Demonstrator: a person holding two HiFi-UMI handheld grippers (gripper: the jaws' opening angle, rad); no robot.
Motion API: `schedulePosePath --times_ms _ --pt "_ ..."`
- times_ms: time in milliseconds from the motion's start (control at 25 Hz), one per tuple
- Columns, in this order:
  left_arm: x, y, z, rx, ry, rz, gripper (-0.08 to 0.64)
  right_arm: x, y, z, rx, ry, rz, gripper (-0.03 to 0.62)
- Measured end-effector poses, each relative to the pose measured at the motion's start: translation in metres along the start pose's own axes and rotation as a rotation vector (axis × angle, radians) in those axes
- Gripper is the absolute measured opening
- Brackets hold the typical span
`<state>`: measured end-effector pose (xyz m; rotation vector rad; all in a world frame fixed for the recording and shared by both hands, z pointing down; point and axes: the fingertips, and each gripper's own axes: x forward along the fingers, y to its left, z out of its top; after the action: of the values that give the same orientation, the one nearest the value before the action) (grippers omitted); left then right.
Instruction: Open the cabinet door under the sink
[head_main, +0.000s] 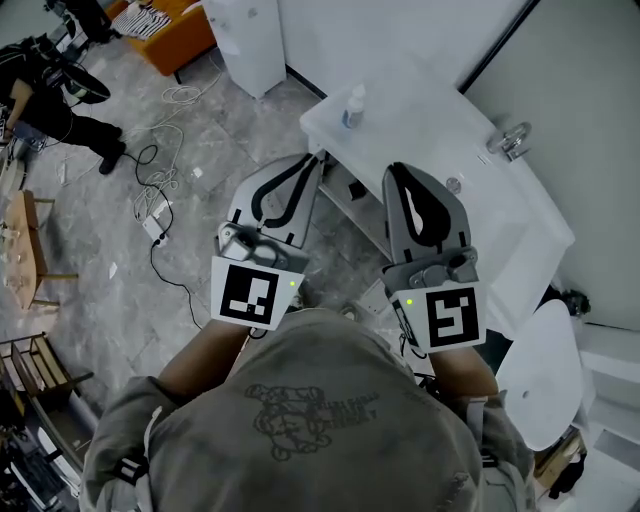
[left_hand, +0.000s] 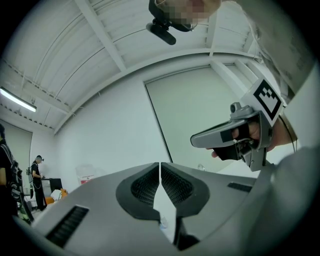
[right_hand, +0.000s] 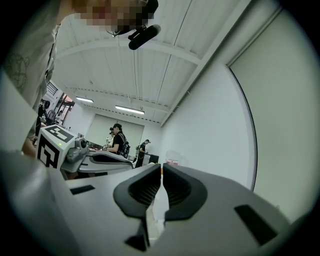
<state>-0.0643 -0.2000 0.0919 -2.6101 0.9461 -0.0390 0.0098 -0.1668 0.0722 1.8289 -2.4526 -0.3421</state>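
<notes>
From the head view I look down on a white sink counter (head_main: 420, 120) with a chrome faucet (head_main: 510, 140) and a small bottle (head_main: 353, 105). The cabinet front (head_main: 352, 210) below the counter shows only as a narrow white strip between my two grippers; I cannot tell whether its door is open or closed. My left gripper (head_main: 316, 160) is shut and empty, its tip near the counter's left corner. My right gripper (head_main: 396, 170) is shut and empty over the counter's front edge. Both gripper views tilt up at walls and ceiling, with the left gripper (left_hand: 160, 165) and right gripper (right_hand: 162, 167) jaws pressed together.
A white toilet (head_main: 545, 370) stands at the right. Loose cables (head_main: 160, 200) lie on the grey floor at the left, beside a wooden stool (head_main: 25, 250). A white unit (head_main: 250, 40) and an orange bench (head_main: 175, 35) stand at the back. People (right_hand: 119, 140) stand across the room.
</notes>
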Motion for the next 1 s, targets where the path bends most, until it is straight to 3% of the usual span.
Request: schedulePosePath --times_ms 600,1000 --pt "-0.007 0.005 0.007 0.036 -0.010 -0.001 0.025 -0.002 0.004 0.012 -0.019 -0.019 -0.026 0.034" --pt "-0.006 0.004 0.008 -0.043 -0.018 -0.021 0.025 -0.009 0.007 0.003 0.007 0.008 -0.038 0.031"
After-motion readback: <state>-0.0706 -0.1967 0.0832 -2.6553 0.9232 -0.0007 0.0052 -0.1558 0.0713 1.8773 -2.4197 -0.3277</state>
